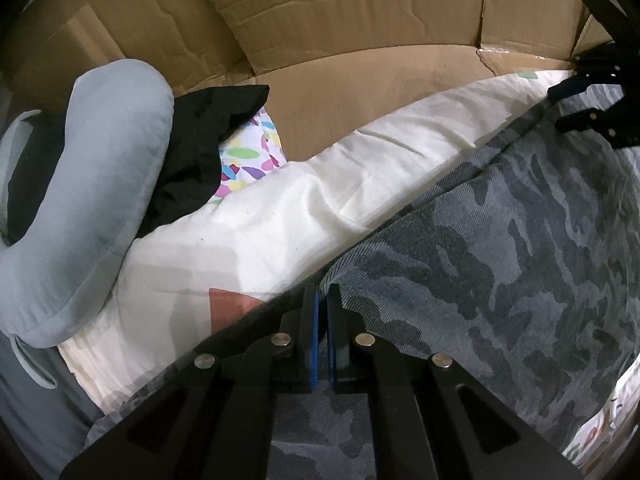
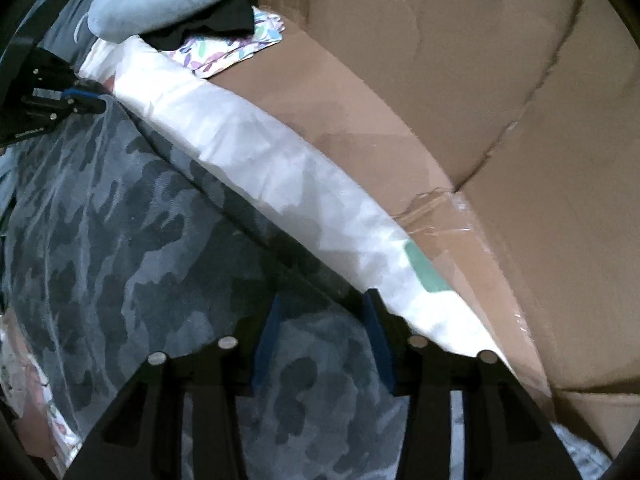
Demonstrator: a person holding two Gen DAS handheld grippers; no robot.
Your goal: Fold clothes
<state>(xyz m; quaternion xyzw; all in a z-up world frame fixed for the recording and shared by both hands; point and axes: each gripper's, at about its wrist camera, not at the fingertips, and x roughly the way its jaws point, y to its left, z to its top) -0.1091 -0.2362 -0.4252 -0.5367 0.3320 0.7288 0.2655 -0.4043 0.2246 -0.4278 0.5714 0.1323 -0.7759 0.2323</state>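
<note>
Only leftward, left gripper [image 1: 322,300] fingers clamped on camo garment [image 1: 500,264]; rightward, right gripper [image 2: 324,304] fingers spread astride it.

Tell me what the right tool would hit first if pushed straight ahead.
Probably the white sheet just past the camouflage cloth edge under the right tool, then the cardboard wall; depth is unclear.

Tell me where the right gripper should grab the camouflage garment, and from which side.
Grip the camouflage garment on its straight upper edge, which runs along the white cloth. Come in from the garment side. The left gripper is shut on that edge, so the right gripper, open, can pinch its own end and lift evenly.
</note>
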